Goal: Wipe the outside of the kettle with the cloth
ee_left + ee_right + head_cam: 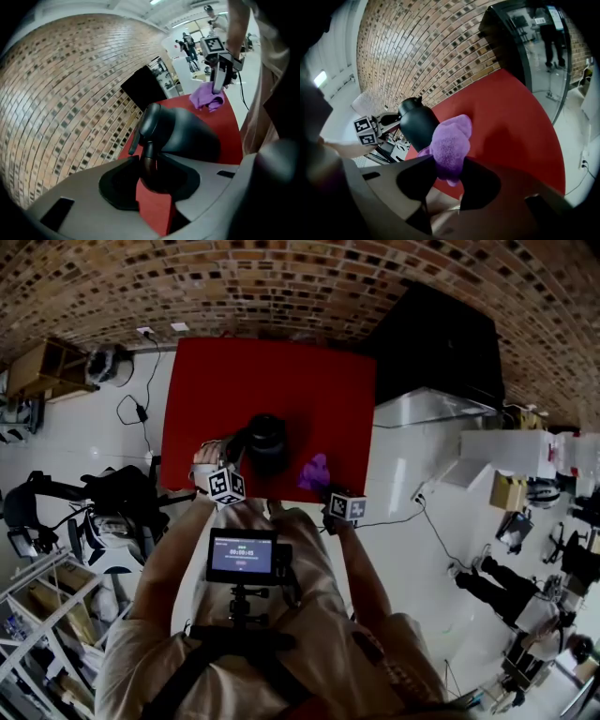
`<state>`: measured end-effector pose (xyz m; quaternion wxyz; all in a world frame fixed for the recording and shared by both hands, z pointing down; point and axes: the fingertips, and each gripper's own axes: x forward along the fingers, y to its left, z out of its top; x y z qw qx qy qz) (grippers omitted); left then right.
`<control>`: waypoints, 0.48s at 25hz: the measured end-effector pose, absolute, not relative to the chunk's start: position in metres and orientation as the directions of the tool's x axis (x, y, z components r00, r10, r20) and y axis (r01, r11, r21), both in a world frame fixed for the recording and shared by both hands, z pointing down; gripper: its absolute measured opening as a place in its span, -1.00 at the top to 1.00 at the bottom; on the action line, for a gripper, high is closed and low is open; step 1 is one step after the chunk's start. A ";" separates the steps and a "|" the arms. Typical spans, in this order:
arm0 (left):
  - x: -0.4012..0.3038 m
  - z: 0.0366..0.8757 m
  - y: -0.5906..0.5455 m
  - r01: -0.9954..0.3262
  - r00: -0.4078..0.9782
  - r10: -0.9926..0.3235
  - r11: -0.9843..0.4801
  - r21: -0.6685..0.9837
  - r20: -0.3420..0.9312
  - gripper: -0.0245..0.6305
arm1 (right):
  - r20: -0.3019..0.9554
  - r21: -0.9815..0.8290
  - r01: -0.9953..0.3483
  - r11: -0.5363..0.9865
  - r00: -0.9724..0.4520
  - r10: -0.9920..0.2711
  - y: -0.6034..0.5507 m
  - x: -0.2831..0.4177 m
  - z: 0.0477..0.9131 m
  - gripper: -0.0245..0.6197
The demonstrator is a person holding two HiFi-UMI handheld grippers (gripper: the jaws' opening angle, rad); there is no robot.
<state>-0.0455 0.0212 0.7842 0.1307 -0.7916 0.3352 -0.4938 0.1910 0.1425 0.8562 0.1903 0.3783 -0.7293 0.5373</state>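
The left gripper [151, 176] is clamped, jaws narrowly apart, on the handle of the black kettle [267, 442], which hangs over the near part of the red tabletop [216, 381], possibly lifted clear of it. The right gripper [446, 171] pinches the purple cloth [450, 140] near the kettle's side

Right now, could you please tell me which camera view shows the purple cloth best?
The right gripper view: the cloth fills the centre, pinched in the right gripper. The left gripper view shows it small beyond the kettle; the head view, a small purple patch.
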 end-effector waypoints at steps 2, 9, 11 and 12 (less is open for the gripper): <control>-0.036 0.785 0.035 -0.308 0.300 -0.663 -0.748 -0.588 0.686 0.56 | 0.685 -0.640 -0.758 0.123 -0.636 -0.356 0.146 0.195 0.858 0.44; -0.068 0.802 0.087 -0.235 0.254 -0.662 -0.749 -0.619 0.705 0.57 | 0.674 -0.654 -0.749 0.102 -0.639 -0.372 0.156 0.195 0.860 0.44; -0.076 0.808 0.100 -0.260 0.245 -0.650 -0.759 -0.597 0.719 0.57 | 0.670 -0.656 -0.747 0.108 -0.642 -0.372 0.156 0.193 0.859 0.44; -0.077 0.808 0.104 -0.278 0.243 -0.643 -0.764 -0.583 0.726 0.57 | 0.668 -0.656 -0.746 0.112 -0.643 -0.374 0.156 0.191 0.858 0.44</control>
